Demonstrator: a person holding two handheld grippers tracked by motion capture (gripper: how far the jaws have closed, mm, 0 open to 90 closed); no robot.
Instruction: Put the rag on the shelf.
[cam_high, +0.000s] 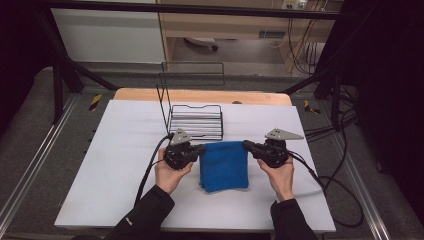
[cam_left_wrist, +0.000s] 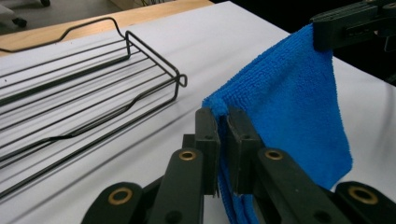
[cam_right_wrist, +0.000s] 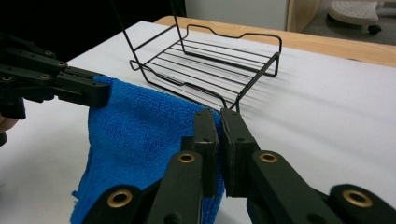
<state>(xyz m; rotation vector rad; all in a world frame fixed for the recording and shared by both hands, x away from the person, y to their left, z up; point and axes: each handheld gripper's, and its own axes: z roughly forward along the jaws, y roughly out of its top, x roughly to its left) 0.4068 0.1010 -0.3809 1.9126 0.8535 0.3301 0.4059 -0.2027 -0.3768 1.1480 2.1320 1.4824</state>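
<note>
the left gripper (cam_high: 202, 148) and right gripper (cam_high: 246, 144) are each clamped on a top corner of the folded blue terry cloth (cam_high: 224, 166), which hangs limp above the white counter (cam_high: 125, 150); soft and light, it looks best pinched at those corners.

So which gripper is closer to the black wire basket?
Left. The left gripper grips the blue cloth corner just below the wire basket's front edge; the right gripper grips the other corner, past the basket's side.
</note>
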